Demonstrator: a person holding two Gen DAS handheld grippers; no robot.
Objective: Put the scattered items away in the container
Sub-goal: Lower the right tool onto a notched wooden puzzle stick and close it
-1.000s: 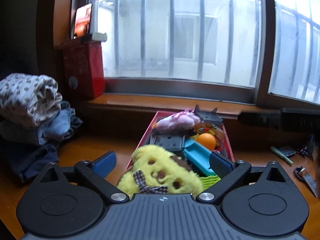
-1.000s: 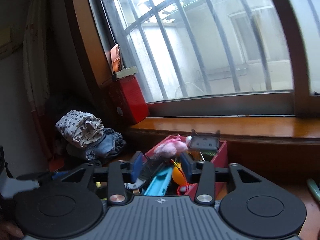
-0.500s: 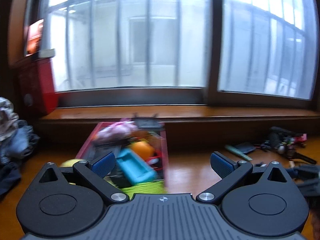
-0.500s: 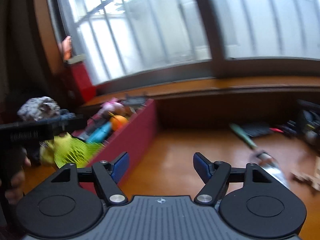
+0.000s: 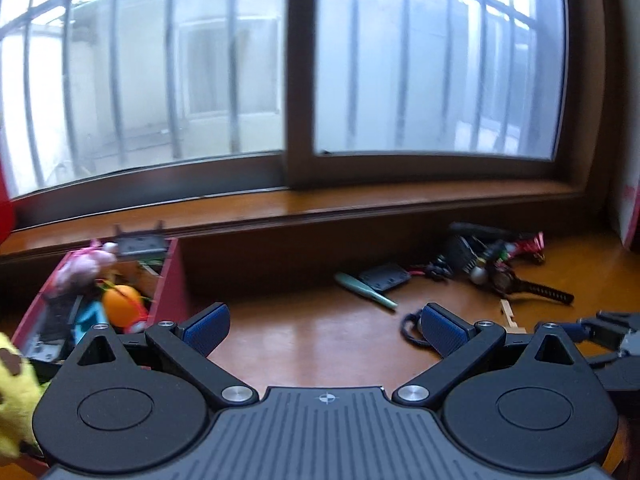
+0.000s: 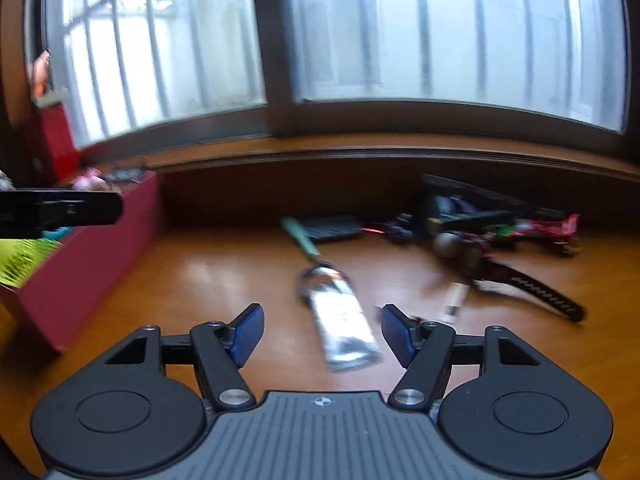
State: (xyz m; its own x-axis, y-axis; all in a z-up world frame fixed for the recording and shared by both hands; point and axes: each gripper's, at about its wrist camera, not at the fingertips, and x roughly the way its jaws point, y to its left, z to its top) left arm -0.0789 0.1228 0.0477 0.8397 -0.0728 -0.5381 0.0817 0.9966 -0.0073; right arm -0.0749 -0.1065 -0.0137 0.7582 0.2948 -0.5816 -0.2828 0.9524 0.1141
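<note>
The red container [image 5: 173, 280] stands at the left, full of toys, among them an orange ball [image 5: 122, 307] and a pink plush [image 5: 82, 266]; it also shows in the right wrist view [image 6: 100, 256]. A yellow plush [image 5: 14, 392] lies at its near end. My left gripper [image 5: 325, 330] is open and empty over bare wood. My right gripper [image 6: 323, 334] is open, with a silver packet [image 6: 342, 322] on the table between and just beyond its fingertips. A green pen [image 6: 302, 240] and a heap of scattered items [image 6: 492, 236] lie beyond.
A dark cord loop [image 5: 412, 330] lies by the left gripper's right finger. A black-handled tool [image 6: 536, 290] lies at the right. The wooden window sill [image 5: 320, 204] runs along the back. The left gripper's body [image 6: 60, 210] juts in at the left of the right wrist view.
Both grippers have swung right, away from the container toward the scattered items. The yellow plush, between the left fingers a second ago, now lies at the container's near end. The right gripper has opened wider.
</note>
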